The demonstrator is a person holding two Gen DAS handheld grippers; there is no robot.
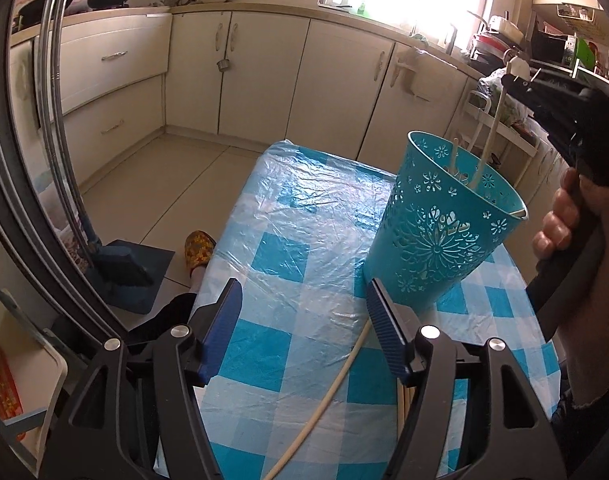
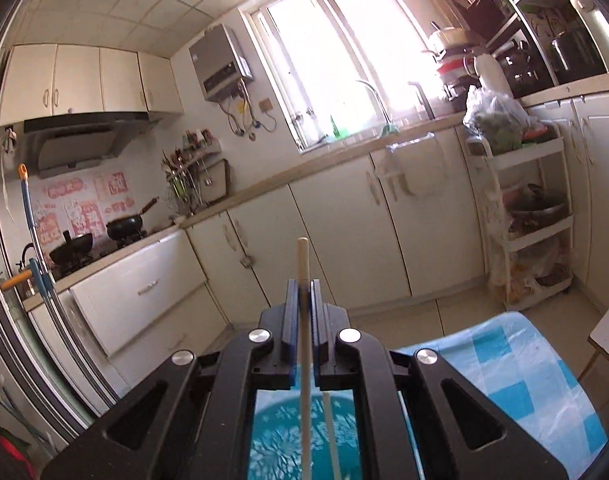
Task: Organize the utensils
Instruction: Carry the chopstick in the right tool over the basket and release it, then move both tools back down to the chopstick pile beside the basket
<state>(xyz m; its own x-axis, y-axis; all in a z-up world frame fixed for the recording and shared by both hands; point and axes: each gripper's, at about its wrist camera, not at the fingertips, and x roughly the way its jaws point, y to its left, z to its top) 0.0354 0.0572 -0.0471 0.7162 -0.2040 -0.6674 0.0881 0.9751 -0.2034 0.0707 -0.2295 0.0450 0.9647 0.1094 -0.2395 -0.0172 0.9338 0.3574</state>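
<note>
A teal cut-out holder (image 1: 444, 220) stands on the right of the checked table (image 1: 288, 216) with cream chopsticks (image 1: 490, 136) upright inside it. Another cream chopstick (image 1: 332, 388) lies flat at the near edge, just beside it

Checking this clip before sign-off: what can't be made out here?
- Left wrist: teal perforated plastic cup, base hidden behind left gripper finger.
- Left wrist: cream chopstick on checked tablecloth, lower end cut off.
- Right wrist: right gripper body hides the held chopstick's lower end.
</note>
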